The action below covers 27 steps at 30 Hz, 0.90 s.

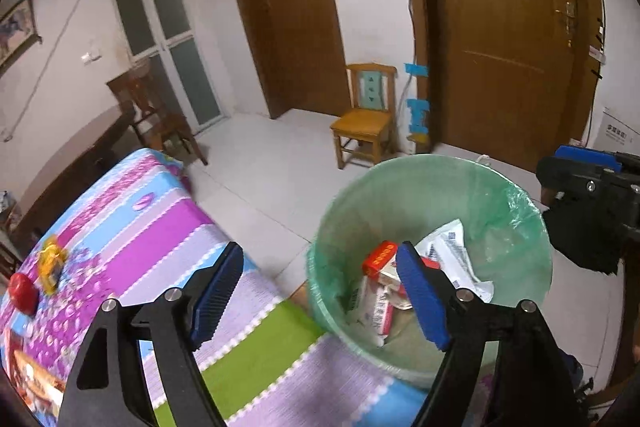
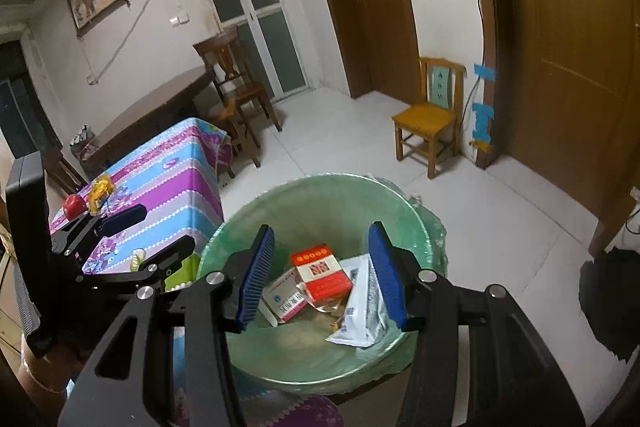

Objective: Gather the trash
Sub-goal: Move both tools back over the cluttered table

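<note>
Both your grippers, right gripper (image 2: 320, 275) and left gripper (image 1: 320, 295), hang spread wide and empty above the bin (image 2: 320, 183), where the red box (image 2: 322, 273) lies. The drop looks done; next, swing toward the table (image 1: 160, 223) at nine o'clock.

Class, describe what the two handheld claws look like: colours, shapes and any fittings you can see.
Both match. The left claw and right claw have black angular linkage frames with cut-out slots and silver round pivot bolts. Each finger carries a flat blue pad with fine ribbing. No cables or sleeves are visible.
</note>
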Tool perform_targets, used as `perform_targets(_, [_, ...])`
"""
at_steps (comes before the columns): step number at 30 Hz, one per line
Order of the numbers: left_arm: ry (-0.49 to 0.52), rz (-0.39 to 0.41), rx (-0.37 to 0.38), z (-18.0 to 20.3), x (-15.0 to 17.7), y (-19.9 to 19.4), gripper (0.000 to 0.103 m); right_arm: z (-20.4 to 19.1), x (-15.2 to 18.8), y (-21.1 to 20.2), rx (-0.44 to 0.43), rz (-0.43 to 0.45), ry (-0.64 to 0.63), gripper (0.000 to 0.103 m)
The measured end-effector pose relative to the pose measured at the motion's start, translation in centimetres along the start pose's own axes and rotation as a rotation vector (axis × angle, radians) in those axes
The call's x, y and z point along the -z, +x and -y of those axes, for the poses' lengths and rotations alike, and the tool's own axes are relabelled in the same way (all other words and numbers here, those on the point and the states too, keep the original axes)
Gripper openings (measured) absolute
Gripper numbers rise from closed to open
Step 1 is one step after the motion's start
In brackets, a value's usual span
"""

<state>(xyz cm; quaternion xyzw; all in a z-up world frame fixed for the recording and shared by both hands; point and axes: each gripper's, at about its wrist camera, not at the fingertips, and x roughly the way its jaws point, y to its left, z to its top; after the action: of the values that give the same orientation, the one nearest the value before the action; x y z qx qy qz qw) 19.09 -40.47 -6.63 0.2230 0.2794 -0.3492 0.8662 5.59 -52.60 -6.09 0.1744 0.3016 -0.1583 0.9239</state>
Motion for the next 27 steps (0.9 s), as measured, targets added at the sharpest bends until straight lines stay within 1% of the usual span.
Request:
perform_targets(3, [-0.019, 0.012, -0.027, -1.1, 1.2, -1.5, 0.081, -1.6, 0.4, -0.7, 0.009, 0.064, -0.03, 0.05])
perform_targets(5, [-0.042, 0.022, -0.049, -2.3, 2.2, -2.8, 0.083, -2.3, 0.7, -1.0, 0.004, 0.098, -0.032, 0.056])
perform_targets(6, [-0.054, 0.025, -0.059, -2.8, 2.5, -3.4, 0.084, -2.8, 1.0, -1.2, 0.001, 0.118, -0.036, 0.057])
perform_targets(9, [-0.098, 0.037, -0.091, -4.8, 4.1, -5.6, 0.085, -4.6, 1.7, -1.3, 0.001, 0.162, -0.068, 0.061])
perform_targets(11, [-0.118, 0.046, -0.105, -6.1, 5.3, -7.1, 0.087, -5.7, 2.2, -1.2, 0.004, 0.174, -0.095, 0.065])
perform_targets(13, [-0.141, 0.047, -0.115, -7.9, 7.0, -8.9, 0.088, -7.1, 2.7, -0.6, -0.002, 0.169, -0.13, 0.066])
perform_targets(15, [-0.168, 0.043, -0.123, -9.6, 8.6, -10.5, 0.088, -8.6, 3.2, 0.2, -0.028, 0.149, -0.161, 0.067])
perform_targets(19, [-0.234, 0.033, -0.142, -13.4, 12.3, -13.9, 0.089, -12.9, 3.7, 1.5, -0.104, 0.111, -0.244, 0.067])
perform_targets(21, [-0.282, 0.033, -0.161, -15.9, 14.4, -16.0, 0.089, -15.6, 3.9, 2.0, -0.137, 0.099, -0.304, 0.072])
perform_targets(22, [-0.303, 0.035, -0.17, -17.0, 15.3, -16.8, 0.09, -17.2, 4.1, 2.4, -0.166, 0.085, -0.332, 0.074])
perform_targets(23, [-0.324, 0.036, -0.186, -18.0, 16.2, -17.7, 0.09, -18.8, 4.3, 2.8, -0.201, 0.07, -0.354, 0.074])
perform_targets(25, [-0.372, 0.039, -0.239, -20.4, 18.3, -19.5, 0.091, -21.4, 4.8, 3.5, -0.264, 0.041, -0.387, 0.076])
perform_targets(26, [-0.405, 0.036, -0.266, -21.8, 19.7, -20.5, 0.091, -23.0, 5.0, 3.8, -0.307, 0.025, -0.412, 0.08])
perform_targets(27, [-0.428, 0.033, -0.282, -22.7, 20.5, -21.0, 0.091, -24.2, 5.2, 3.9, -0.335, 0.019, -0.433, 0.081])
